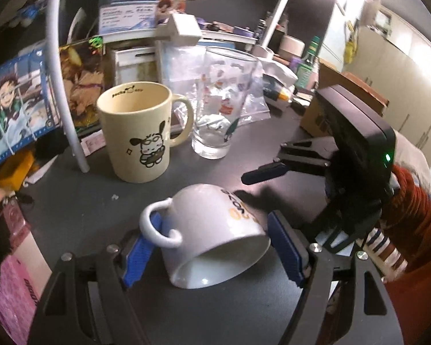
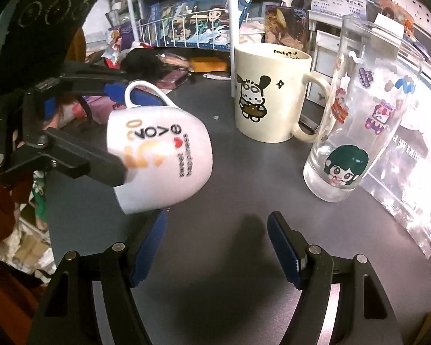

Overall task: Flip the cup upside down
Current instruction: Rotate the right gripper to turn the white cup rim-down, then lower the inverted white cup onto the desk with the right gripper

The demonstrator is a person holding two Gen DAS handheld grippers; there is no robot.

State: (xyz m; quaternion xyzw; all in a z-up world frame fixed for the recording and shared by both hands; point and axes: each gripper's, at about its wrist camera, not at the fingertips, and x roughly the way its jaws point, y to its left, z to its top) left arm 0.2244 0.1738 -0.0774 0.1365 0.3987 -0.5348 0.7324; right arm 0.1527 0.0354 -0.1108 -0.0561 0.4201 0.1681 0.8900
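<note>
1. The left tool straddles the white cup: its blue pads sit on either side of the cup, one by the handle and one by the rim. Whether they actually press the cup cannot be told for sure in the left wrist view; in the right wrist view the same tool appears to have the cup held between its fingers.
2. The white cup is tipped over, its mouth facing down and toward the left tool, its base pointing away, its handle uppermost. Its printed words read upside down.
3. The right tool stands wide open with nothing between its pads, close to the white cup but apart from it.
4. Farther along the dark counter a cream mug with a cartoon dog stands upright, handle toward a clear glass with stickers just beside it.
5. Behind the glass lies a clear plastic bag, near the counter's right edge.
</note>
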